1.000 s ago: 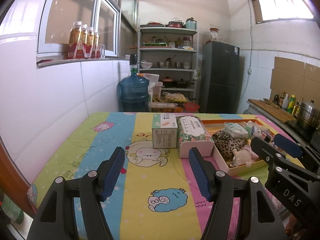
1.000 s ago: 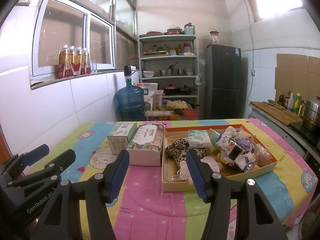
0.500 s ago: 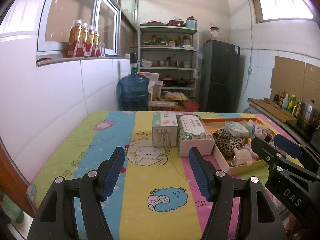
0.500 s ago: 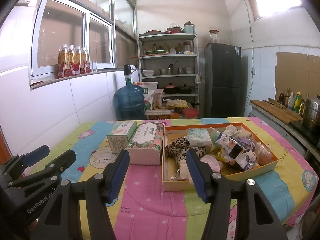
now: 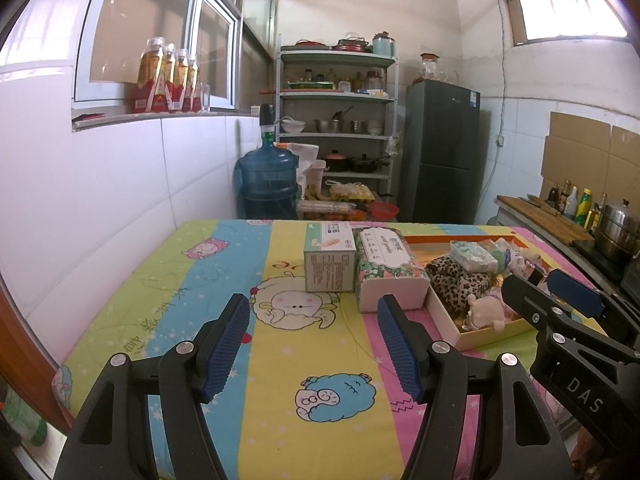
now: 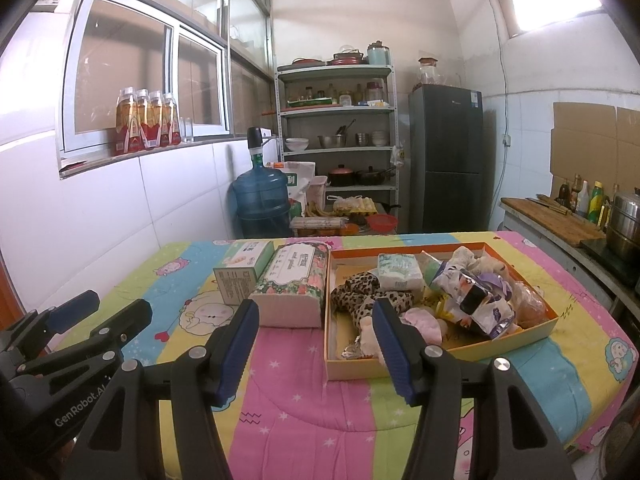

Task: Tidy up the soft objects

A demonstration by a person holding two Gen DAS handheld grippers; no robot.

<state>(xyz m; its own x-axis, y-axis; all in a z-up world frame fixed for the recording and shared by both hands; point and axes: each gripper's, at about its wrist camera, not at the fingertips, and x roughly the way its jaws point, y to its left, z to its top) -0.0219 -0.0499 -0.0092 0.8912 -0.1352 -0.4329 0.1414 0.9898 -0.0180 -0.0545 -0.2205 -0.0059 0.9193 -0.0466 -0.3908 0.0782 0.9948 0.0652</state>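
An orange-rimmed cardboard tray (image 6: 440,354) on the cartoon-print tablecloth holds a leopard-print cloth (image 6: 360,300), a pink plush toy (image 6: 424,326), a tissue pack (image 6: 400,276) and crumpled snack bags (image 6: 476,300). Left of the tray lie a floral tissue pack (image 6: 294,292) and a green box (image 6: 244,272). My right gripper (image 6: 316,344) hovers open before the tray's near left corner, nothing between its jaws. My left gripper (image 5: 312,344) stands open over the tablecloth, short of the green box (image 5: 330,260) and floral pack (image 5: 386,276). The tray (image 5: 472,332) sits to its right.
The table (image 5: 160,280) stands against a white tiled wall on the left. Behind it are a blue water jug (image 6: 262,200), a metal shelf (image 6: 336,140) with cookware and a dark fridge (image 6: 446,160). A counter (image 6: 560,224) with bottles and a steel pot runs along the right.
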